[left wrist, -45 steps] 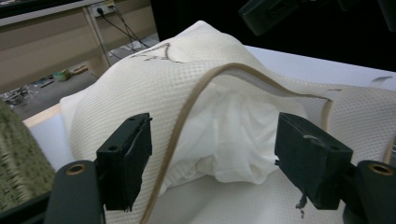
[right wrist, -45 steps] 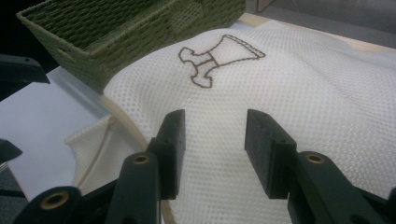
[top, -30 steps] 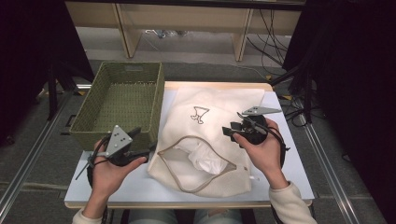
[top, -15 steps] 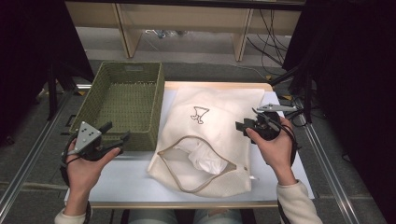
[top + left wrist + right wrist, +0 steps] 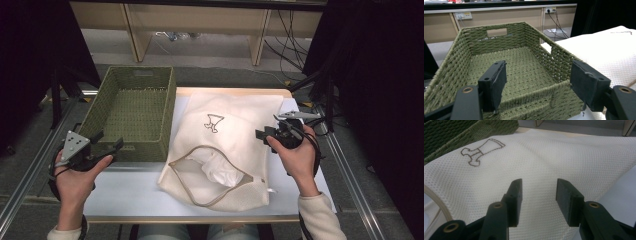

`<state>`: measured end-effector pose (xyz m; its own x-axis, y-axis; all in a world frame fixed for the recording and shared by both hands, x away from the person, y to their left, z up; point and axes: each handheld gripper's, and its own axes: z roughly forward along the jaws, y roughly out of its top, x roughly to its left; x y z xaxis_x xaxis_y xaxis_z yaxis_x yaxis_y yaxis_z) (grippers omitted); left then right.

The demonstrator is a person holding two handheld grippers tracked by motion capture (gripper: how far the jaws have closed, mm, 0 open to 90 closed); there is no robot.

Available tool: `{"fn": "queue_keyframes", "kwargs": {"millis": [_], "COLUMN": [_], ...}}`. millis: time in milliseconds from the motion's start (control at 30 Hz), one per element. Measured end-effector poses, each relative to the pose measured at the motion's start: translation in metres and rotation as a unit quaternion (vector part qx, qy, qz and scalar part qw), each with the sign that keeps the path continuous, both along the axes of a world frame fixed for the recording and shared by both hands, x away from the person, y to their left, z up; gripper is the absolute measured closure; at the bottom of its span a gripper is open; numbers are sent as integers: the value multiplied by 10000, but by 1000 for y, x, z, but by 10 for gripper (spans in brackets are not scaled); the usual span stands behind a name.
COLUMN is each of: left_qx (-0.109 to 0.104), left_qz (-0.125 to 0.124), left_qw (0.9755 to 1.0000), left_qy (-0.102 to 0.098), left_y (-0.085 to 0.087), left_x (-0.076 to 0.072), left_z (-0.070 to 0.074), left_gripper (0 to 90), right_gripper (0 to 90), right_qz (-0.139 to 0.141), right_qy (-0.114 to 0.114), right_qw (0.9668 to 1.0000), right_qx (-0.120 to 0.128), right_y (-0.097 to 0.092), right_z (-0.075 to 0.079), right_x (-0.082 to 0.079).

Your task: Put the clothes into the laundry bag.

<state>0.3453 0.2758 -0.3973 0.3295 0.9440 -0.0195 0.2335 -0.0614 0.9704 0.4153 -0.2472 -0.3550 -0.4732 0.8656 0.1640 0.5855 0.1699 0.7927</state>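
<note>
I can't make out what the white bundle (image 5: 220, 167) inside the mesh bag (image 5: 235, 125) is; the bag's rim hides most of it. My right gripper view cuts the bag off on every side. My left gripper view crops the basket (image 5: 506, 65) at the bottom and left. The small emblem (image 5: 214, 122) on the bag is too tiny to read in the high view.
</note>
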Motion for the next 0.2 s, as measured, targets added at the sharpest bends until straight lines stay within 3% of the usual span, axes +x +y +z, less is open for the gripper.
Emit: {"fn": "queue_keyframes", "kwargs": {"millis": [33,67,100,200], "left_qx": [-12,-3,-14,-47], "left_qz": [15,23,37,73], "left_qw": [10000,10000,10000,10000], "left_qy": [12,15,31,26], "left_y": [1,2,3,5], "left_x": [0,0,0,0], "left_z": [0,0,-1,-1], "left_gripper": [291,290,290,290], "right_gripper": [572,571,571,570], "right_qz": [11,-43,14,-19], "right_qy": [25,13,56,32], "right_qw": [10000,10000,10000,10000], "right_qx": [33,-87,46,75], "right_y": [0,-2,-1,-2], "right_z": [0,1,1,0], "right_x": [0,0,0,1]}}
